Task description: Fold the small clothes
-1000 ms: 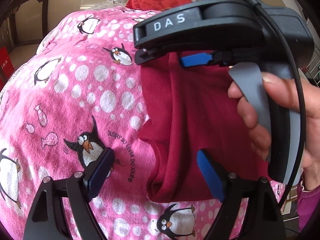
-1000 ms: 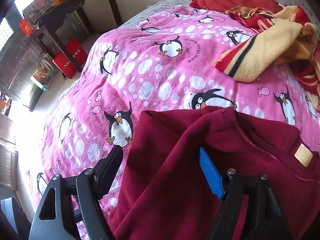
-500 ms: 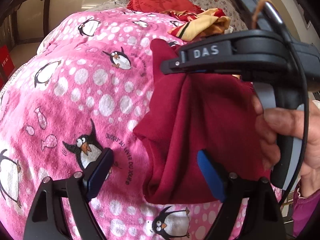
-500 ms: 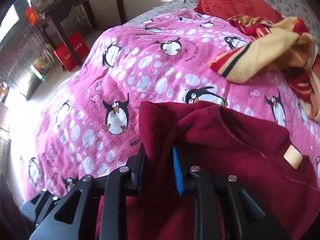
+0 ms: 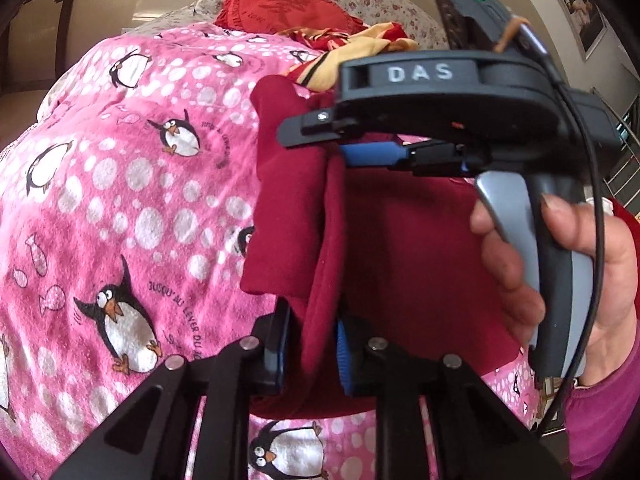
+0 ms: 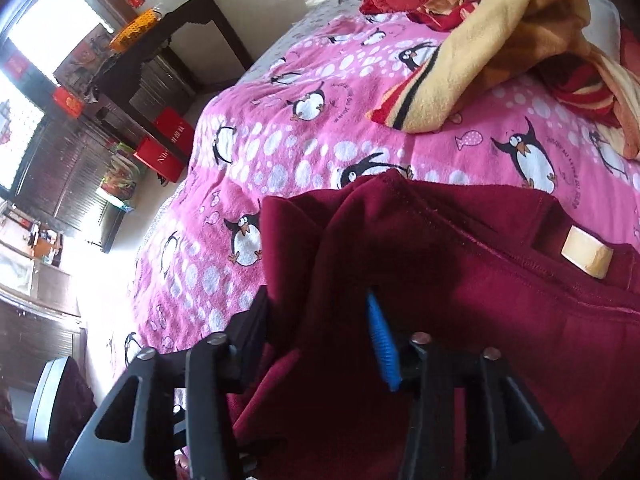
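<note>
Left gripper (image 5: 310,344): jaws have just closed, pinching a raised fold of the dark red garment (image 5: 400,248) between the blue pads.
Right gripper (image 6: 320,340): jaws have just been opening; a hump of the garment stands between them, the blue pad clear of the cloth; released.
Garment: bunched on the pink penguin blanket (image 5: 120,200), rising from the left gripper to the right one.
Yellow-and-red cloth (image 6: 500,52): on the blanket, beyond the garment.
Red cushion (image 5: 280,4): farthest back.
</note>
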Motion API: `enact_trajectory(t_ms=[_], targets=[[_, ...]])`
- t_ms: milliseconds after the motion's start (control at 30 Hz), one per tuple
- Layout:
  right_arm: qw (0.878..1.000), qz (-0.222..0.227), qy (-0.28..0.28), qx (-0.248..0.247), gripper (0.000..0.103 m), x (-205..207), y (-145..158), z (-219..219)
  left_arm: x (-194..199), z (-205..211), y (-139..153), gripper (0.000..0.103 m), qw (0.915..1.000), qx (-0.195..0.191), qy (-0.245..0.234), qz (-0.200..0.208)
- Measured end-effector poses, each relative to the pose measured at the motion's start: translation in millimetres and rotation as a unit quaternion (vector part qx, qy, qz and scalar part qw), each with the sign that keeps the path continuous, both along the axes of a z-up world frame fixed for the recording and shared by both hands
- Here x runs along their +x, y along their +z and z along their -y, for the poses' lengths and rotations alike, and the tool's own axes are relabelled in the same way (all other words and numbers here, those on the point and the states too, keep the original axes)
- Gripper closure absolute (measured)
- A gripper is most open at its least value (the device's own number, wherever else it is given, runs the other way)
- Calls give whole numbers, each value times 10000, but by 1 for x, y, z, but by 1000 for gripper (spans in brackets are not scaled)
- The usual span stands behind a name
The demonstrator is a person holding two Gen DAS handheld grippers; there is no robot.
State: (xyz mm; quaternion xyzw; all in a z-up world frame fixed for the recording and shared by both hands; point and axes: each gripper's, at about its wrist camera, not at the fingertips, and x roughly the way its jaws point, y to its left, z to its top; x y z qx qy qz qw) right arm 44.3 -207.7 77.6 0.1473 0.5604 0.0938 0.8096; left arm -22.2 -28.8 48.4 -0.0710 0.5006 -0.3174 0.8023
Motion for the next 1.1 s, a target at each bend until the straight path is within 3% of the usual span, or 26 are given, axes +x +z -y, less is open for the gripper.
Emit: enact_trajectory(t_ms=[100, 267, 333, 400, 433, 533, 833, 1100], targets=[[9998, -60, 76, -176, 55, 11, -5, -12, -5, 4, 7, 85, 9999, 25, -69, 141], [9933, -214, 446, -1046, 52, 25, -22, -41, -10, 14, 9, 87, 9996, 137, -96, 214], [9920, -108, 505, -1153, 54, 25, -25, -43, -10, 17, 11, 88, 9996, 145, -102, 199], [9933, 150, 420, -1062, 73, 16, -18, -37, -12, 21, 18, 89, 9994, 128, -152, 267], [9947, 299, 395, -901, 89, 9, -12, -30, -14, 23, 23, 89, 9993, 100, -211, 296], [9939, 748, 295, -760, 93, -14, 11, -16, -23, 33, 40, 89, 9985, -3, -390, 375], [9860, 1610, -369, -242, 94, -93, 76, 69, -72, 113, 86, 89, 9884, -50, -1249, 860], [9744, 1800, -1347, -65, 95, -180, 85, 176, -123, 207, 86, 86, 9749, -27, -1965, 1047]])
